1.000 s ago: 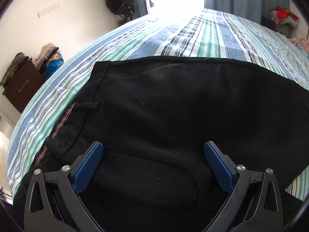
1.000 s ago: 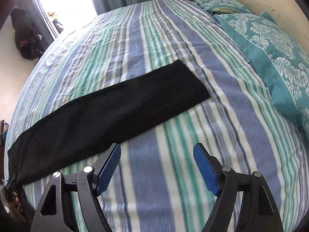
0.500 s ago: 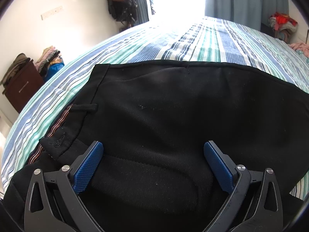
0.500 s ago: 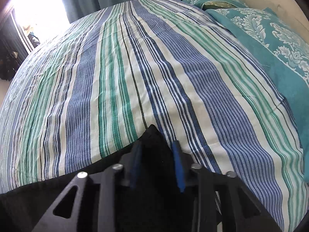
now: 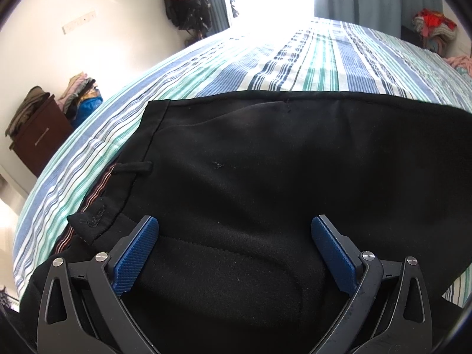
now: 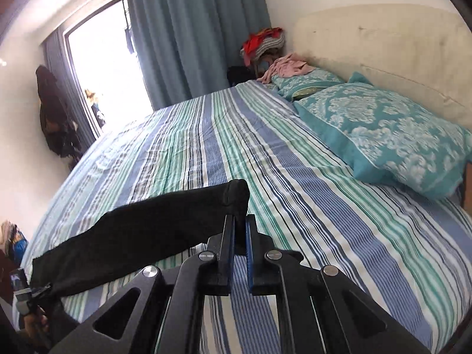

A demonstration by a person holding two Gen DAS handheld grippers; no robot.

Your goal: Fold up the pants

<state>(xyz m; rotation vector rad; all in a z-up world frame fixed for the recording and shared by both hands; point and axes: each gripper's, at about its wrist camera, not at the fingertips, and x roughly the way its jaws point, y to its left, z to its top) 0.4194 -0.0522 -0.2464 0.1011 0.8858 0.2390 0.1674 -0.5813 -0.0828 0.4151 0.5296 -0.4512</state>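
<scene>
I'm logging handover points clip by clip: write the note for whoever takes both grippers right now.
Left gripper: open, poised over the waist end of the black pants, holding nothing.
Right gripper: shut on the pants' leg end, lifted off the striped bedsheet.
Done: leg end gripped and raised.
Left: carry the leg end toward the waistband, lay it down, then finish the folds. The waist end probably needs pinning.

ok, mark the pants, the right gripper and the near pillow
pants (image 5: 265, 177), left wrist view, seat fabric below the waistband
right gripper (image 6: 240, 227), right wrist view, between fingertips shut on the leg end
near pillow (image 6: 392, 135), right wrist view, patterned top face
</scene>
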